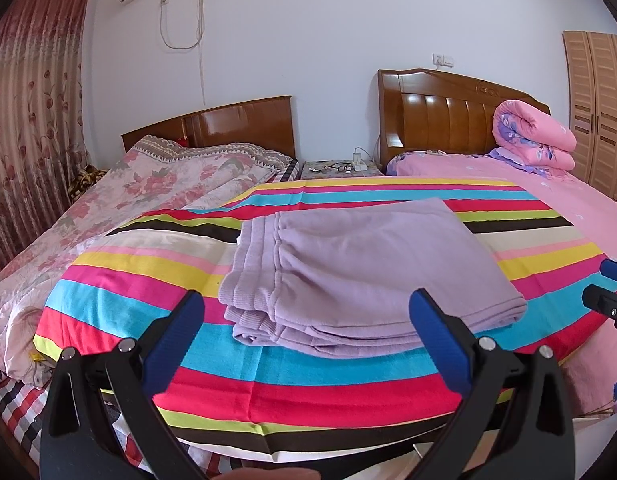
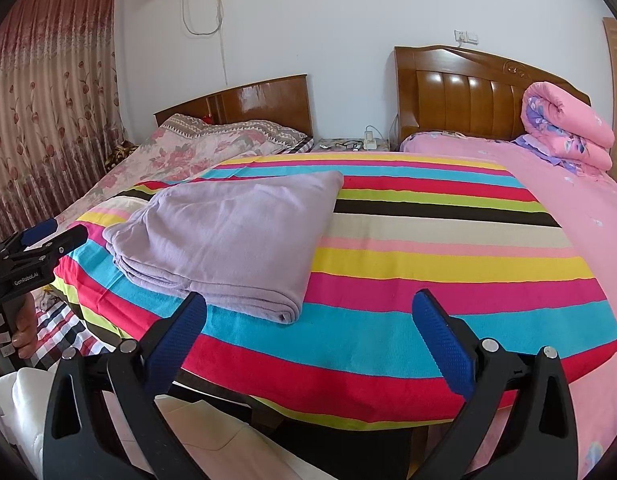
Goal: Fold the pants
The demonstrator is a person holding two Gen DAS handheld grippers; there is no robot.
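Lilac pants lie folded into a neat, layered rectangle on a striped sheet spread over the bed, probably so the cloth has a flat, clean place to be folded; the waistband and stacked edges face the near left corner; the fold looks finished, though that is a judgement. The left gripper hovers just short of the pants' near edge, its blue-padded jaws wide apart and holding nothing; the right gripper hangs over bare sheet to the right of the pants, its jaws also spread and empty. The left view shows the ribbed waistband and the layers head-on, with the right gripper's tip at the far right edge; the right view alone shows the pants' folded right corner, and a hand gripping the left tool's handle, seemingly clear of the cloth.
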